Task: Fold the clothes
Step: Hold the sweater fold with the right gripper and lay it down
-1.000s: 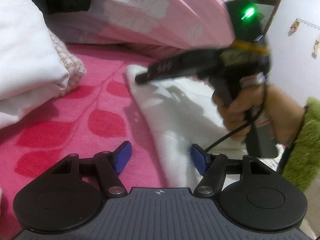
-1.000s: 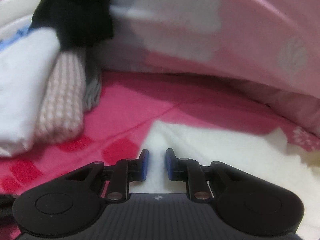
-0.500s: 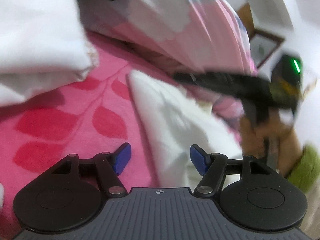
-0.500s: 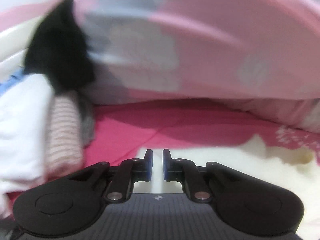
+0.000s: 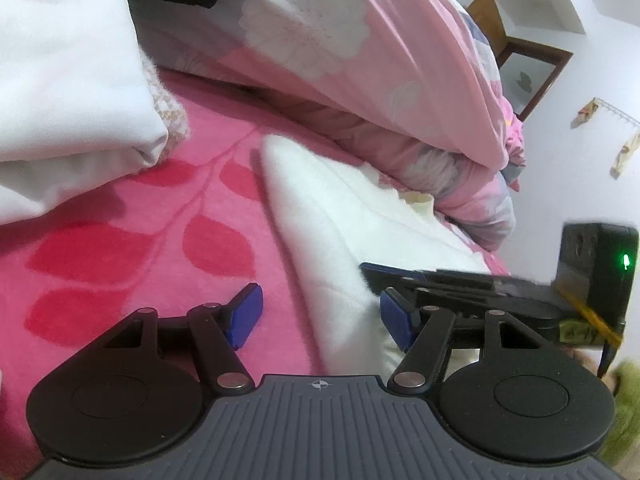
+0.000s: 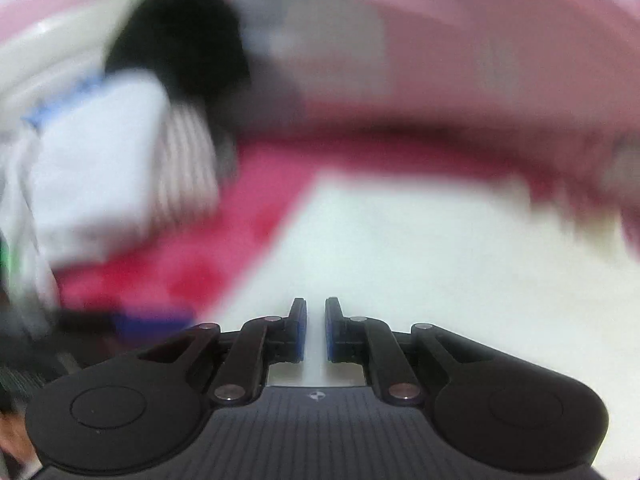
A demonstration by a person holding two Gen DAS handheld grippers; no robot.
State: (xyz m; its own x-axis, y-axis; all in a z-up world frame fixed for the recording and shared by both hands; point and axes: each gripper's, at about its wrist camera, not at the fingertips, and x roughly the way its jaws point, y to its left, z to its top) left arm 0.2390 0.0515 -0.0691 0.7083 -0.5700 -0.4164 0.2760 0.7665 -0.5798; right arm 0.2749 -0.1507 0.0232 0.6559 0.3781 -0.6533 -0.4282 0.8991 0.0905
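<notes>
White fleece garment point(image 5: 320, 216) on the pink bedspread point(image 5: 132, 248), one tong wide, the other pinched nearly shut.

Left wrist view: my left gripper point(image 5: 318, 312) stands wide open with nothing between its blue pads point(image 5: 244, 316); the garment's near edge runs between them without touching either. My right gripper point(image 5: 372, 276) lies across the garment from the right, beside my left gripper's right finger. Folded white cloth point(image 5: 68, 92) is piled at the left, and a pink floral duvet point(image 5: 360, 52) is heaped behind. Right wrist view, badly blurred: my right gripper point(image 6: 316, 330) is over the white garment point(image 6: 420, 256), its jaws left with only a thin slit between them. White shows in that slit, but I cannot tell whether the pads are pinching any fabric. A stack of folded clothes point(image 6: 112, 184) sits at the left.
</notes>
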